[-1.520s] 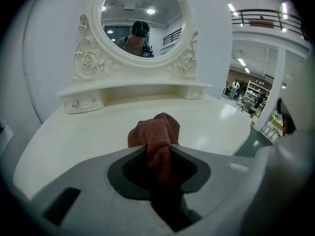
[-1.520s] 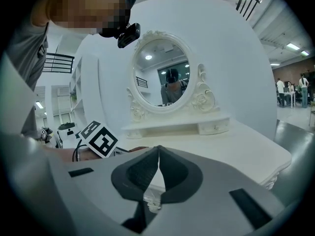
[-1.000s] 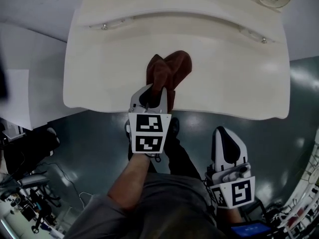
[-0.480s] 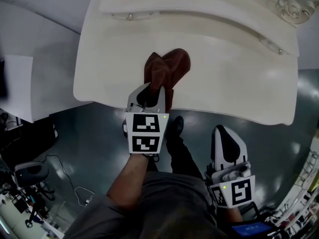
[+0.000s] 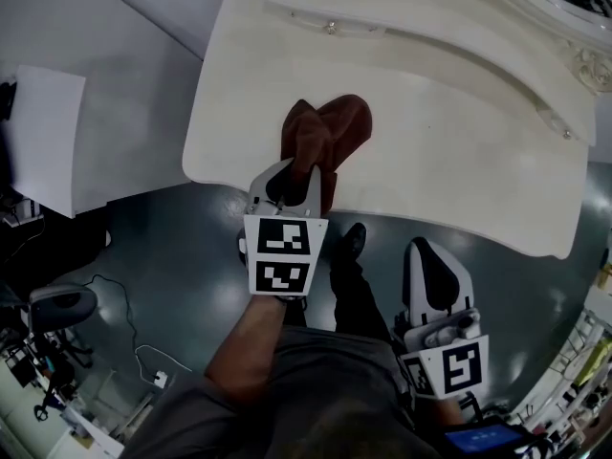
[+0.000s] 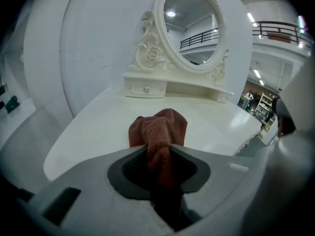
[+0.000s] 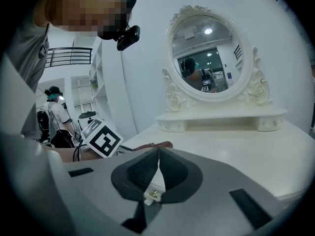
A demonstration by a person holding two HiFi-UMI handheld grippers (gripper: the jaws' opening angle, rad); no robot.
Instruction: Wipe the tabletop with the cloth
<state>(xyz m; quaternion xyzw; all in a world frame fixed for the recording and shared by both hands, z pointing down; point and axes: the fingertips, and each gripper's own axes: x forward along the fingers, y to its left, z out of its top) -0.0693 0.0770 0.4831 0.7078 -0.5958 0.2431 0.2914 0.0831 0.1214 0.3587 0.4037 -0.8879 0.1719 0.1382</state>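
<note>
The rust-brown cloth (image 5: 330,132) sits bunched at the near edge of the white dressing table (image 5: 459,151), just where it was a second ago. Its tail is still pinched in the left gripper (image 5: 296,175). The right gripper (image 5: 432,252) stays low beside the table, jaws together, empty.

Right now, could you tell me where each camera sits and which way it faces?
Head view: on the head, facing steeply down at the table, cloth and the person's forearm.
Left gripper view: on the left hand-held gripper, facing the mirror over the clamped cloth.
Right gripper view: on the right hand-held gripper, shut and empty, facing the mirror.
Shared: both gripper views show the mirror.
</note>
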